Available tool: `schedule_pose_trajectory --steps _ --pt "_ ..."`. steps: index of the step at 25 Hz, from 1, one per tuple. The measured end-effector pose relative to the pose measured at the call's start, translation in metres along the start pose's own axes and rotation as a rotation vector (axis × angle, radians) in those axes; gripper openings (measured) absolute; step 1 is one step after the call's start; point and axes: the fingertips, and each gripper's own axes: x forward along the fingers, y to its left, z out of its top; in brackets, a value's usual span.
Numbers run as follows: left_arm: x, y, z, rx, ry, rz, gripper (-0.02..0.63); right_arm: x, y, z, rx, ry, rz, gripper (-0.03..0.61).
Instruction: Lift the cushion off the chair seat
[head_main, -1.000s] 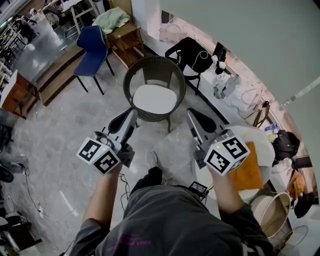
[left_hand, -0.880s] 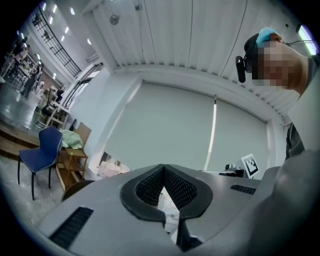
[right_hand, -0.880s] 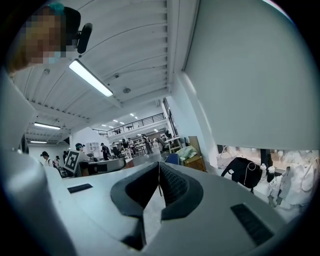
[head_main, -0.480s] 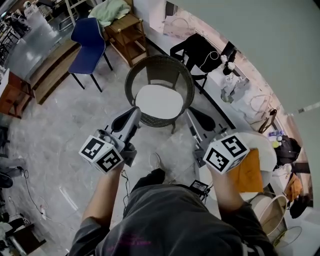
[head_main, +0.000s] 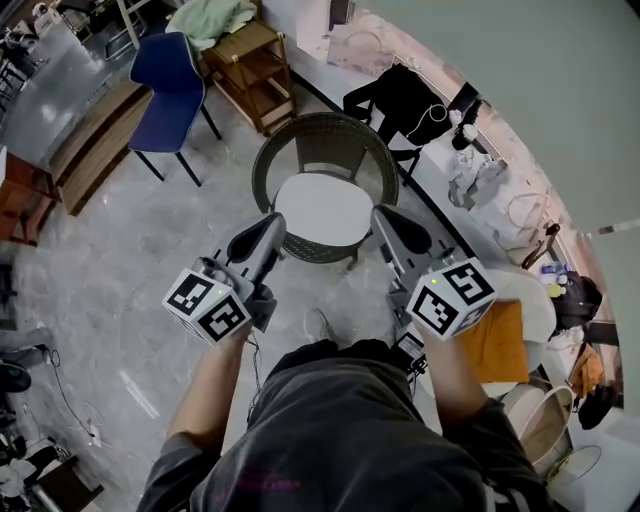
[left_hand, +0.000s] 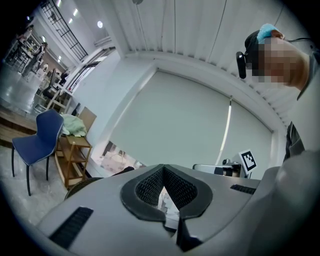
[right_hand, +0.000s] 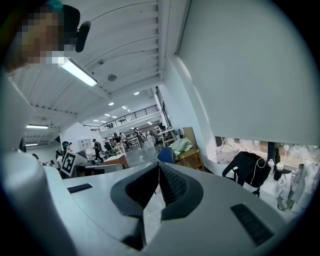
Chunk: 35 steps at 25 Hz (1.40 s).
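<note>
Hidden: the wicker chair (head_main: 325, 135) rim was overlapped by both claws beside the white cushion (head_main: 322, 208).
Left claw (head_main: 270, 224): closed, empty.
Right claw (head_main: 383, 215): closed, empty.
Around: a blue chair (head_main: 165, 65) was seen well apart.

Cushion (head_main: 322, 210) on the seat of the round chair (head_main: 322, 134), centre. Left gripper (head_main: 271, 226) before the chair's left side, right gripper (head_main: 384, 218) before its right side. Second chair (head_main: 165, 68) and shelf unit (head_main: 250, 62) behind, to the left.
</note>
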Motion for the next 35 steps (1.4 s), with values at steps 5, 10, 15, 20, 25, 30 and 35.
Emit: schedule_pose_trajectory --steps 5,10,15,20,25,30,35 --pt "0.011 0.026 0.005 -0.016 0.006 0.012 0.009 0.027 -0.011 0.002 -0.016 0.022 -0.016 0.014" --pt "0.020 0.050 0.005 -0.026 0.018 0.031 0.009 0.051 -0.024 0.000 -0.014 0.042 -0.018 0.014" --pt "0.035 0.076 0.001 -0.040 0.036 0.053 0.009 0.078 -0.041 -0.003 0.000 0.070 -0.009 0.014" --pt "0.063 0.106 -0.010 -0.062 0.070 0.077 0.009 0.111 -0.071 -0.012 -0.019 0.113 -0.010 0.014" --pt "0.096 0.133 -0.025 -0.092 0.108 0.103 0.009 0.145 -0.109 -0.024 0.000 0.160 0.000 0.014" --pt "0.130 0.162 -0.043 -0.126 0.147 0.145 0.009 0.174 -0.148 -0.038 0.026 0.212 0.019 0.014" --pt "0.157 0.200 -0.066 -0.157 0.189 0.195 0.009 0.207 -0.188 -0.058 0.039 0.263 0.028 0.014"
